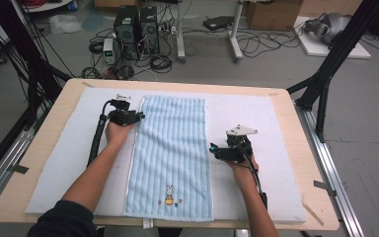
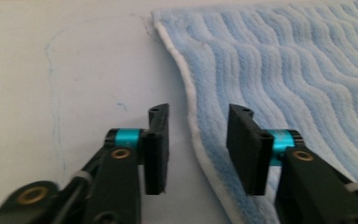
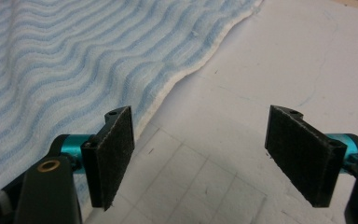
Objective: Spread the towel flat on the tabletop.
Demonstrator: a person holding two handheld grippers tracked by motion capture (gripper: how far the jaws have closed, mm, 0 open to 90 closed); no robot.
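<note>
A light blue ribbed towel (image 1: 170,148) lies flat and lengthwise on the white mat (image 1: 256,118), with a small rabbit picture (image 1: 169,195) near its front end. My left gripper (image 1: 139,117) rests at the towel's left edge near the far end. In the left gripper view its jaws (image 2: 198,140) stand apart on either side of the white hem (image 2: 200,154) without pressing it. My right gripper (image 1: 213,148) sits at the towel's right edge around mid-length. It is open wide (image 3: 200,154), with the towel (image 3: 74,60) beside one jaw and bare mat between the pads.
The mat covers most of a wooden table (image 1: 301,148). Black frame legs (image 1: 325,74) stand at both sides of the table. On the floor beyond lie computer towers (image 1: 135,27), tangled cables and a cardboard box (image 1: 271,12).
</note>
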